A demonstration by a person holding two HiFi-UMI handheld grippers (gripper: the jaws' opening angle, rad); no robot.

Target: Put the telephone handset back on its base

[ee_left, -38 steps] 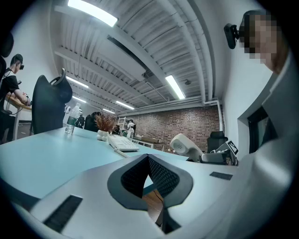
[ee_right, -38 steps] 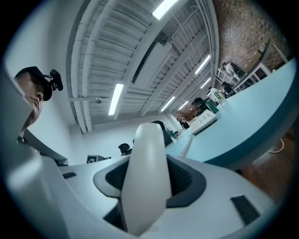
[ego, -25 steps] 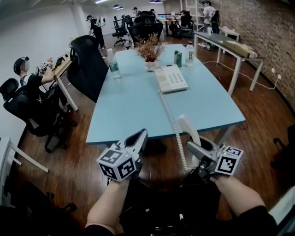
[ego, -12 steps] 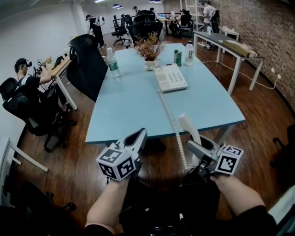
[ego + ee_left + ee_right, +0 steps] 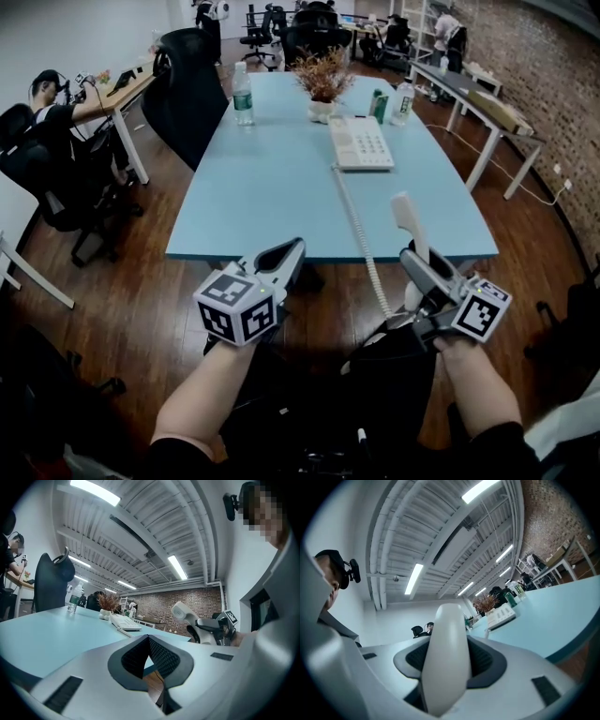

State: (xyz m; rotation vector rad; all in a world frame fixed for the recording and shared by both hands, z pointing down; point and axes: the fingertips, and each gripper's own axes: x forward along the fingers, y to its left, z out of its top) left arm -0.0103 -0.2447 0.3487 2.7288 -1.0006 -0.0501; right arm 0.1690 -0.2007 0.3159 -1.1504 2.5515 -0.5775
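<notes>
1. Black high-backed office chair stands at the upper left, against the far-left edge of the light blue rectangular table. A clear plastic water bottle stands on the table near it.
2. Lower left of centre, the left gripper hovers just off the table's near edge. Its jaws are brought together with nothing between them.
3. At upper centre, a dried brown plant in a white pot sits on the table. The white push-button telephone base lies flat just beside it, slightly to the right.
4. From the base, a white coiled cord runs down the tabletop and over the near edge.
5. Right of centre, the white telephone handset stands nearly upright over the table's near edge, well apart from the base.
6. The right gripper clamps the handset's lower part, its jaws held fairly wide by the handset's body between the pads.
7. Along the right edge of the frame runs a red brick wall.
</notes>
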